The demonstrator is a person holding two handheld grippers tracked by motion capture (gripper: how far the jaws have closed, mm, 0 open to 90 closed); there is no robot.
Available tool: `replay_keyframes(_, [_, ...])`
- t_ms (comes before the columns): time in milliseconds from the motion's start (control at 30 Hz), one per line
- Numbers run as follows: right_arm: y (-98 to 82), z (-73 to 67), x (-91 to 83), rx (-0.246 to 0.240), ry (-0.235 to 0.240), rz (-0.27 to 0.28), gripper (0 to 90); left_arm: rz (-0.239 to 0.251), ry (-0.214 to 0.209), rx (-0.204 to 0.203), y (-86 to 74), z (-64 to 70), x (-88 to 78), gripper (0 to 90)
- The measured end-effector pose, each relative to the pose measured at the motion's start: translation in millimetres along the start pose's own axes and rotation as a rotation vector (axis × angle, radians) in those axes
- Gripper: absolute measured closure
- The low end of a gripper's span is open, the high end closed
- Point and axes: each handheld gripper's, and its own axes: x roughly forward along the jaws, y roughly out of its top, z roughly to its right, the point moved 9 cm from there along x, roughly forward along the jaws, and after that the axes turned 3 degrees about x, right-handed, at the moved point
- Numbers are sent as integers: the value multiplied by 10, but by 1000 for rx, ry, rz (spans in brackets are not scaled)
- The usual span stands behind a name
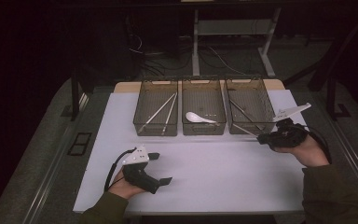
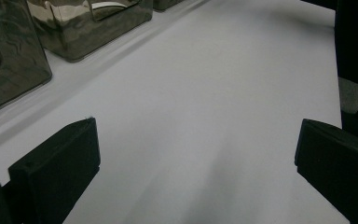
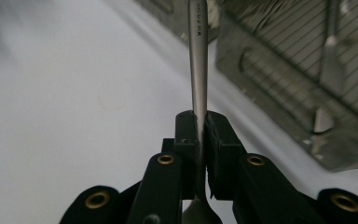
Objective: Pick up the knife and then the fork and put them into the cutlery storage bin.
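— Three bins (image 1: 203, 113) near far edge of table (image 1: 205, 182). Held piece?
— Thin metal utensil (image 3: 198, 60), clamped tight in right gripper (image 1: 261, 138), just before rightmost bin (image 1: 249, 112) near right edge. Far tip cut off in right gripper view; barely visible from high view.
— Left gripper (image 1: 161, 168)?
— Wide open, holding nothing, near front edge.
— Contents of rightmost bin?
— Blurred, hard to make out.

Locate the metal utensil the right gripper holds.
High view, right side: the metal utensil is clamped in the right gripper, just in front of the rightmost bin.
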Motion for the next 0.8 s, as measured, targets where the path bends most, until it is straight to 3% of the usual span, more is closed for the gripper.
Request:
replay_keyframes(333, [284,315,-123,64,-80,95,837,0,-1,-4,4,-8,14,0])
replay_keyframes(800, [726,650,-70,106,-176,105,837,-1,-4,1,15,1,27,0])
